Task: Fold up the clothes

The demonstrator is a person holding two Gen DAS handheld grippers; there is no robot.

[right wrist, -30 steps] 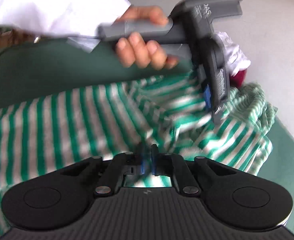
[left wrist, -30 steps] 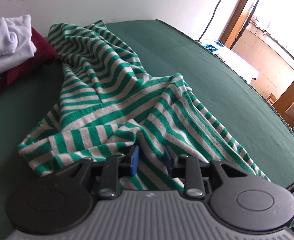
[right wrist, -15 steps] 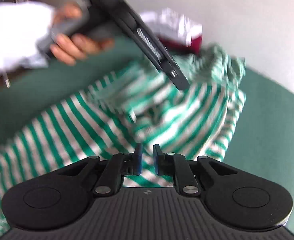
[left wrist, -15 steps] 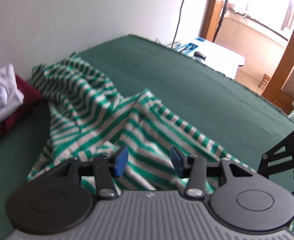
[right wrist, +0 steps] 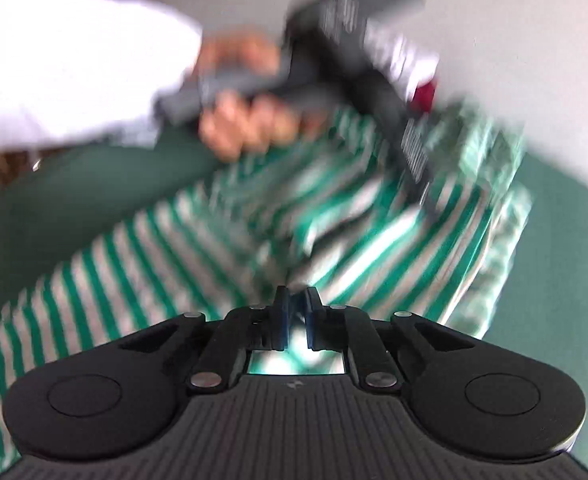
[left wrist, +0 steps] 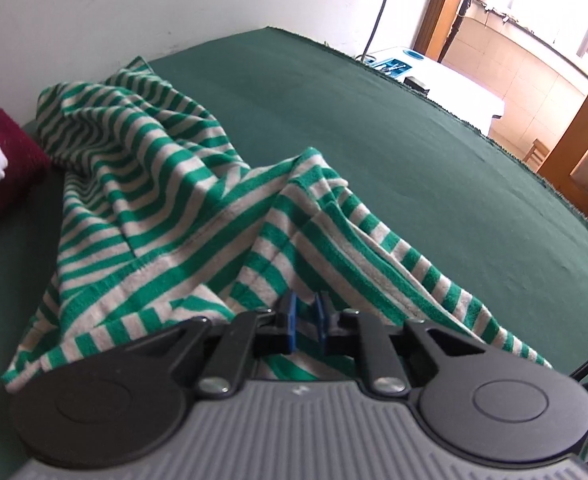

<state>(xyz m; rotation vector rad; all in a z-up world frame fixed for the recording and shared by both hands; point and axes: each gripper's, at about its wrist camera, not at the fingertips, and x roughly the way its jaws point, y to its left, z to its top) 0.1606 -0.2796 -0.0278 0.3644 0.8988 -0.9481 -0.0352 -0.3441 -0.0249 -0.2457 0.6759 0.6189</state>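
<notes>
Striped garment (left wrist: 165, 216) crumpled on the green table cover (left wrist: 374, 128).
My left gripper (left wrist: 305, 314) is closing on a fabric ridge; my right gripper (right wrist: 296, 312) likewise. Soft, light, limp: grasp seams.

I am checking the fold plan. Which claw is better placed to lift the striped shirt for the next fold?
Probably the left claw: its jaws are closing around a raised ridge of the striped shirt. The right claw also has cloth between its jaws, but that view is blurred.
</notes>
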